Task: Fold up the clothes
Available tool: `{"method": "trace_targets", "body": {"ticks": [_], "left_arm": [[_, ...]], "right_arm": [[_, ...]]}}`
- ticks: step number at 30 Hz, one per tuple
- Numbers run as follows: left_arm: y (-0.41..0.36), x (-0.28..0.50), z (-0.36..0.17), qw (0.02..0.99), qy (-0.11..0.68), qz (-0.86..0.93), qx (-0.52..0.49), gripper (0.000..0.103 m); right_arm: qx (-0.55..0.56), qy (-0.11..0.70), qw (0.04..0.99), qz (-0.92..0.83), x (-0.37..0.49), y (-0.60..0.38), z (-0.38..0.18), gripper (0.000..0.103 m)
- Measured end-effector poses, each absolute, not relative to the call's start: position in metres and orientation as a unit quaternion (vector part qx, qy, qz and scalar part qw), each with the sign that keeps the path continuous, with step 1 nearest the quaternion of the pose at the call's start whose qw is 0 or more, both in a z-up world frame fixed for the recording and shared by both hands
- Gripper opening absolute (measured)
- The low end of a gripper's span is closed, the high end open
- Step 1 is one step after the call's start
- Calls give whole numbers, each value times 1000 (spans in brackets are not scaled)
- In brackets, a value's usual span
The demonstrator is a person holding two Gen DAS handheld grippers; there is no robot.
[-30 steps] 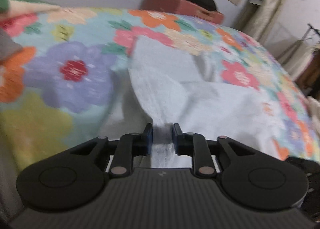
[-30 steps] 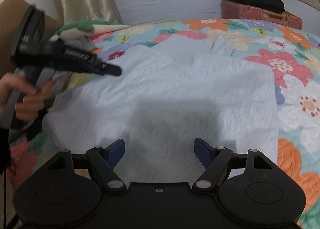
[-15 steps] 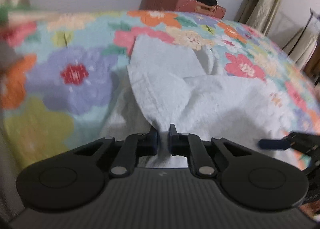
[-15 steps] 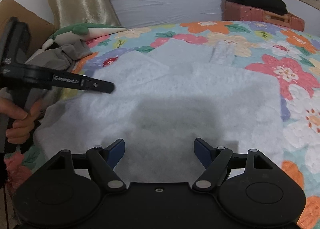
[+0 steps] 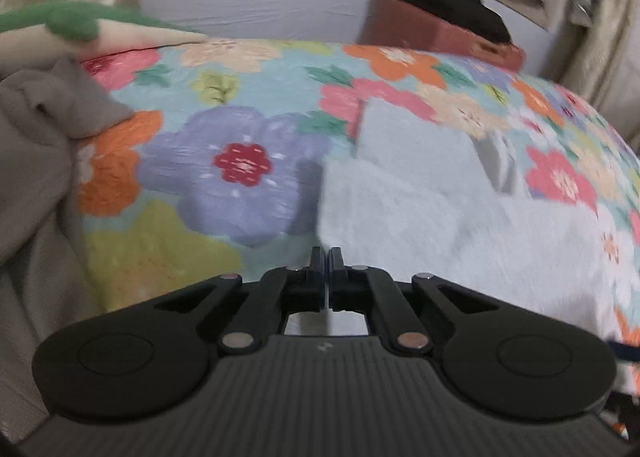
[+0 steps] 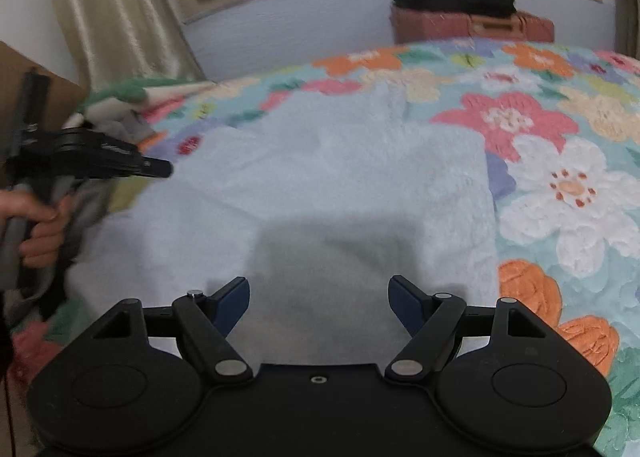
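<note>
A pale blue garment [image 6: 340, 185] lies spread on the floral bedspread [image 6: 560, 193], partly folded. In the left wrist view the garment [image 5: 440, 217] lies ahead and to the right. My left gripper [image 5: 328, 257] is shut with nothing between its fingers, just off the garment's left edge. It also shows in the right wrist view [image 6: 160, 168], held above the garment's left side. My right gripper [image 6: 319, 289] is open and empty, low over the garment's near part.
A grey garment [image 5: 36, 145] and a green and cream cloth [image 5: 72, 23] lie at the left of the bed. A reddish suitcase [image 6: 472, 27] with black clothing on top stands behind the bed. Curtains hang at both sides.
My left gripper let go of the pale blue fold, which dropped flat, then shut empty and drew back to the left. The right gripper stayed open.
</note>
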State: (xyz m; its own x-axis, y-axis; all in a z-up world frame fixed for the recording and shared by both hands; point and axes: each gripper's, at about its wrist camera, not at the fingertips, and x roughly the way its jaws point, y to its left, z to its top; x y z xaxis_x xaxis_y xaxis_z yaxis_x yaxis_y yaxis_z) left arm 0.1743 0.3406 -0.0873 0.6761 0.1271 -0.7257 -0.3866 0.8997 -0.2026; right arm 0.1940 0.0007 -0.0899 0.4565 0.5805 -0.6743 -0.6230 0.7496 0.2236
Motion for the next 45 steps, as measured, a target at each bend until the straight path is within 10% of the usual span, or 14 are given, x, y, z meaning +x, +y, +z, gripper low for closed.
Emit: {"method": "trace_targets", "body": {"ticks": [6, 10, 21, 26, 39, 45], "left_arm": [[347, 129, -79, 878, 410, 101, -226, 9], [338, 99, -67, 864, 416, 81, -271, 59], [289, 106, -114, 837, 493, 79, -224, 58], [268, 99, -98, 871, 460, 91, -147, 12], [254, 76, -51, 909, 383, 115, -119, 10], [263, 89, -95, 859, 478, 147, -112, 12]], "right_arm": [[-77, 410, 842, 342, 182, -3, -104, 81], [-66, 412, 839, 350, 171, -8, -101, 81], [-9, 399, 865, 305, 172, -43, -91, 81], [-20, 388, 875, 288, 168, -42, -95, 81], [-14, 393, 873, 288, 161, -65, -91, 81], [-12, 409, 866, 289, 166, -77, -100, 81]]}}
